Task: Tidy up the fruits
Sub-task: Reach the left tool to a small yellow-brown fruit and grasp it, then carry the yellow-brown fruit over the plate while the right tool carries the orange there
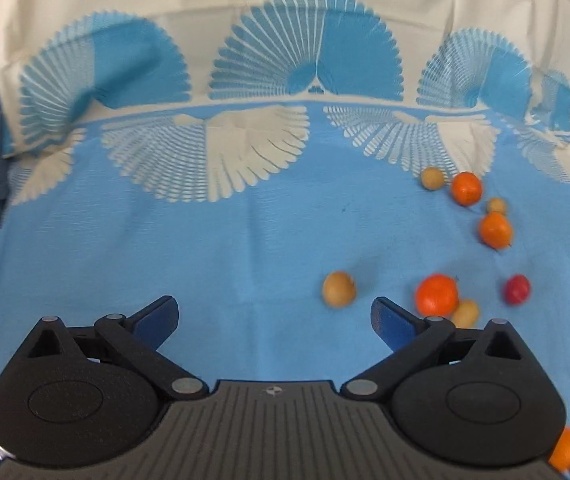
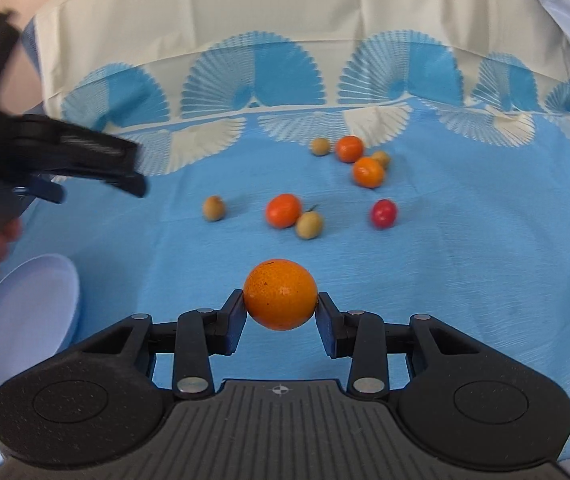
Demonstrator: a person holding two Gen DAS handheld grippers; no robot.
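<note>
We note the right gripper [image 2: 281, 320] clamped on an orange [image 2: 280, 294] at lower centre of the right wrist view, the pads pressing its two sides near the widest part, the fruit clear of the blue patterned cloth [image 2: 465, 280]. The left gripper [image 1: 275, 322] stands wide open with nothing between its fingers, lower centre of its own view.

Loose fruit lies right of centre in the left wrist view: a tan fruit [image 1: 339, 289] just above the open fingers, an orange fruit [image 1: 437, 295] touching a second tan one [image 1: 465, 313], a small red fruit [image 1: 517, 289] apart to the right, and a further cluster of two orange and two tan pieces higher up. A pale bowl [image 2: 29, 320] sits at the left edge of the right wrist view.

Risks, as we judge them:
- The held orange is round and smooth; the hold is narrow, so a jolt or tilt could let it roll out forward.
- The left fingers closing on the near tan fruit could nudge it away, since it rests free on soft cloth.
- The orange-and-tan pair touch; taking one may roll the other.
- Both grippers share this area; they could collide.

Hard to make out: the left gripper is motion-blurred in the upper left of the right wrist view. The bowl is cut off by the frame edge, its contents unseen. An orange shape at lower right of the left wrist view is half hidden behind the gripper body.
</note>
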